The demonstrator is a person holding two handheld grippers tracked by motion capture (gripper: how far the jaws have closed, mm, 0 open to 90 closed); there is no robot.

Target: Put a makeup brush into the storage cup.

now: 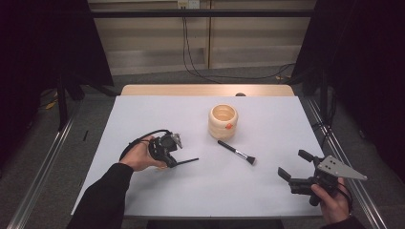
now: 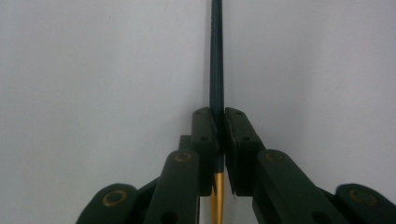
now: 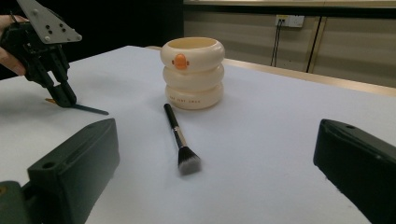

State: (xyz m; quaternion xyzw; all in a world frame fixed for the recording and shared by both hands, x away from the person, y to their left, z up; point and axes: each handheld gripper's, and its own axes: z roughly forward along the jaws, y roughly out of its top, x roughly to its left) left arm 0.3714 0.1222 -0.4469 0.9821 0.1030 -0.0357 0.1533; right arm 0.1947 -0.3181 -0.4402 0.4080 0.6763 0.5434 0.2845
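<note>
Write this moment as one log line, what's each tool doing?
left tool: shut on thin dark stick | right tool: open, holding nothing | makeup brush: lying on table | cream pot: upright

On the table, seen from the high view, the ringed holder stands behind the centre; the brush lies just in front of it, bristles toward the right and apart from it; left of the brush, the thin pencil lies on the table under the left gripper, at the left side; the right gripper sits at the near right corner, well apart from the brush
</note>
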